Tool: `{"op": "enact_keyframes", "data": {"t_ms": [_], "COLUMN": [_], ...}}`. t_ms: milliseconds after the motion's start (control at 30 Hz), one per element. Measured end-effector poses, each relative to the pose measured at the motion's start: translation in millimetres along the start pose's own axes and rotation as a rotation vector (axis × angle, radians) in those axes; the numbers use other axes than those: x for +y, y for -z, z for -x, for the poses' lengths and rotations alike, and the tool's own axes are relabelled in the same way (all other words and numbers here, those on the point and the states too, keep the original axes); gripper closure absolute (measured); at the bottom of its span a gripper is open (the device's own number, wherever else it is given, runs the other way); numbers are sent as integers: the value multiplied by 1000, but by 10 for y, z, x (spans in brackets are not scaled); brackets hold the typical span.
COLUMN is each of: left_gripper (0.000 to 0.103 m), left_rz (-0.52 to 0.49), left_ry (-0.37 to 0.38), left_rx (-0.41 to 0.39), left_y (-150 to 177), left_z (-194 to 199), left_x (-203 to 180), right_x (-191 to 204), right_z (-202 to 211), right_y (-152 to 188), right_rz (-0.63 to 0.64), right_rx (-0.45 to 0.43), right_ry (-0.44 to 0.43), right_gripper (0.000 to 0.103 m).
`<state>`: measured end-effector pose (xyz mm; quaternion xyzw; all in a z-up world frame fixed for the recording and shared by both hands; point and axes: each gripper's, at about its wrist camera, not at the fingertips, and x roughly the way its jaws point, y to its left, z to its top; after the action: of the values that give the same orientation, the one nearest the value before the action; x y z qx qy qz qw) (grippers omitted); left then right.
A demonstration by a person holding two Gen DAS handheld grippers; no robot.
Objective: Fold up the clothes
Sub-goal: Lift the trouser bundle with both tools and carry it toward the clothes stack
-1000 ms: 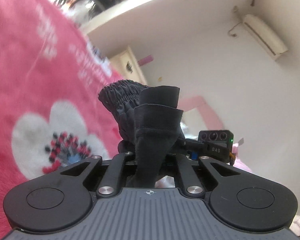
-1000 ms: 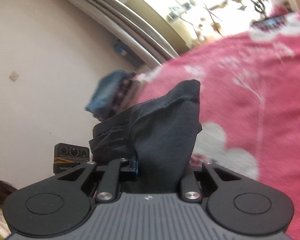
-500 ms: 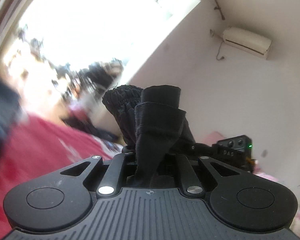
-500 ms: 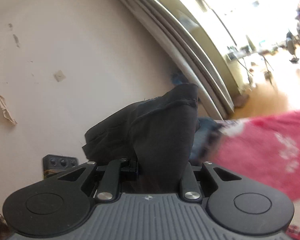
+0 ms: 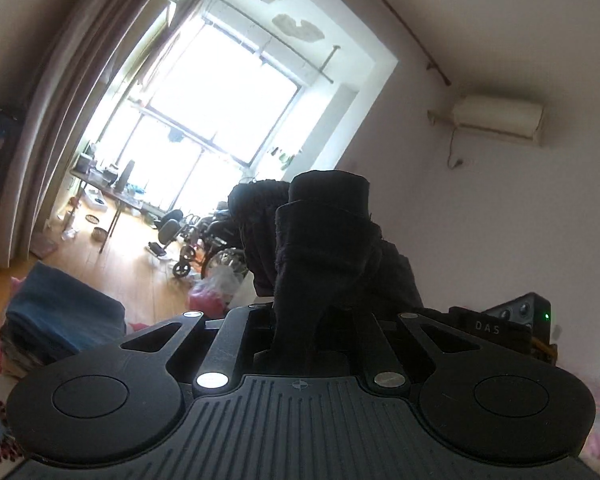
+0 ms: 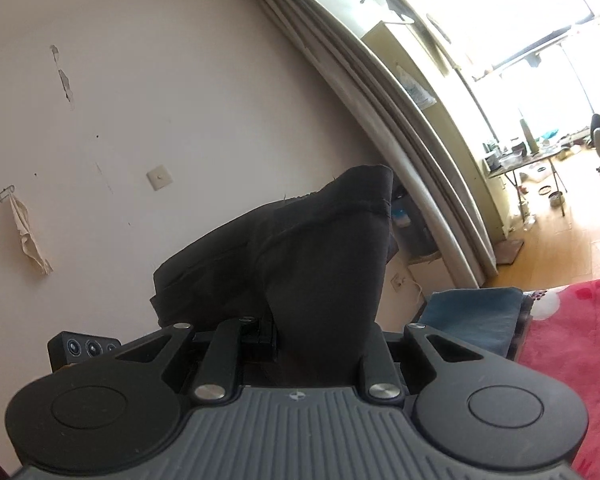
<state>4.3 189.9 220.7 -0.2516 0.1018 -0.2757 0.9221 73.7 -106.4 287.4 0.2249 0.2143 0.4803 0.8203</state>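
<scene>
Item: black garment (image 5: 324, 240), held aloft between two tools for folding.

Left tool (image 5: 312, 332) clenched on a bunched edge, gathered elastic showing at centre frame; right tool (image 6: 320, 332) clenched on a thicker hemmed fold at centre of its view. Both point roughly level, well above the red floral blanket (image 6: 572, 340) at lower right, presumably to let the cloth hang and straighten. Fabric dark, matte, soft, creased into stacked ridges. Blue folded cloth (image 5: 60, 312) lies at lower left.

Home bedroom: pink blanket (image 6: 572, 344), curtains (image 5: 60, 92)
</scene>
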Motion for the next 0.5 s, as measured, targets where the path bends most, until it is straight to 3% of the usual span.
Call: {"op": "enact_keyframes", "data": {"t_ms": [300,500], "left_gripper": [96,96], "left_rz": [28,15], "left_ry": [44,1], "left_rx": [-46,-64], "left_y": [-115,-212], "left_z": [185,27], "left_x": [22,379], "right_x": [566,325], "right_z": [102,-230], "right_y": [14,-47], "right_rz": [43,-2], "right_rx": [4,-12], "right_ry": [51,2], "right_gripper": [82,83]}}
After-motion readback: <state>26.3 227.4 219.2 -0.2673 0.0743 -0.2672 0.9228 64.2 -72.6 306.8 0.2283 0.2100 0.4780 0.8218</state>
